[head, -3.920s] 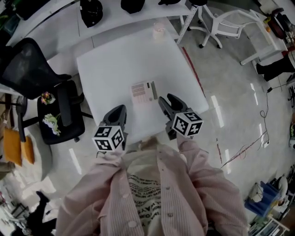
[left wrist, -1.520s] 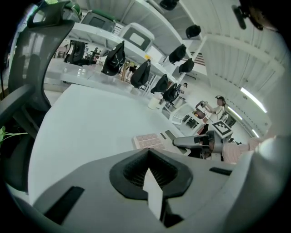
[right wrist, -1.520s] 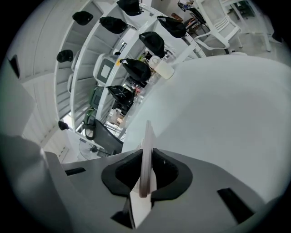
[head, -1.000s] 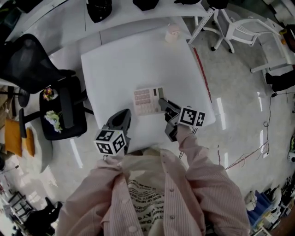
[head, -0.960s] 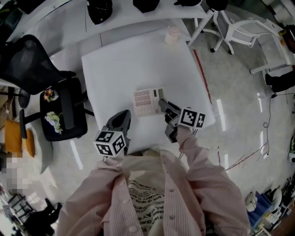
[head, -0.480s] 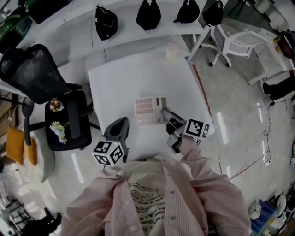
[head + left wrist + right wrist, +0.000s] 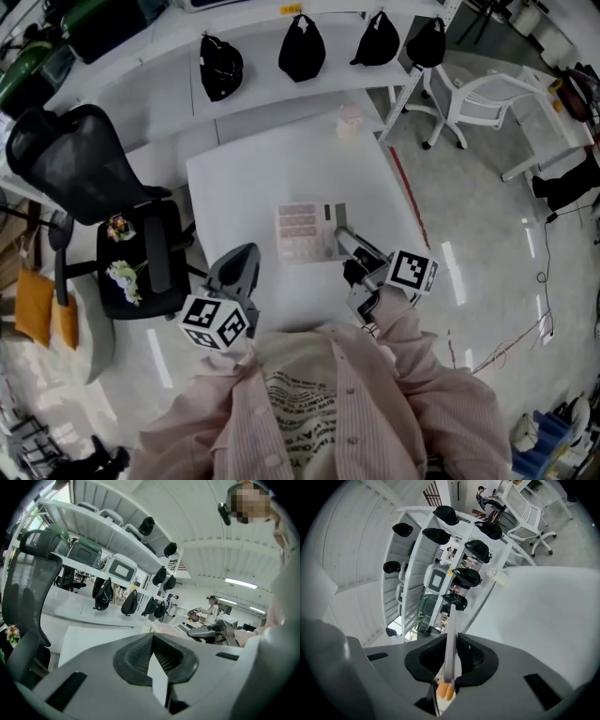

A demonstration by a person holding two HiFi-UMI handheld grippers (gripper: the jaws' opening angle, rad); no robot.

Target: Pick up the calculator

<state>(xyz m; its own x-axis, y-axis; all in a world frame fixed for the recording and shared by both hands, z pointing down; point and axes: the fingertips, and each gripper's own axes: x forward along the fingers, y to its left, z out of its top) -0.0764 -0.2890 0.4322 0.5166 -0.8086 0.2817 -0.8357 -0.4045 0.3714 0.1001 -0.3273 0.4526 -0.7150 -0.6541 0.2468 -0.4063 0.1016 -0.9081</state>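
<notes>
Wearing a pink striped shirt, a person [image 7: 328, 403] holds a gripper in each hand over the near edge of a white table [image 7: 253, 159]. The left gripper [image 7: 244, 253] hangs at the table's near left, its jaws pressed together with nothing between them, as the left gripper view [image 7: 157, 656] confirms. The right gripper [image 7: 343, 234] is clamped on the right edge of the calculator [image 7: 305, 232], which sits face up over the middle of the table, its keys toward the left. Seen along the right gripper [image 7: 451, 660], the calculator [image 7: 450, 630] stands edge-on between the ribbed pads. A small pale object [image 7: 349, 120] rests at the table's far edge. A black mesh office chair [image 7: 80, 164] stands left of the table and a white chair [image 7: 469, 94] to the right. Farthest off, four black caps [image 7: 302, 47] line a white shelf.
</notes>
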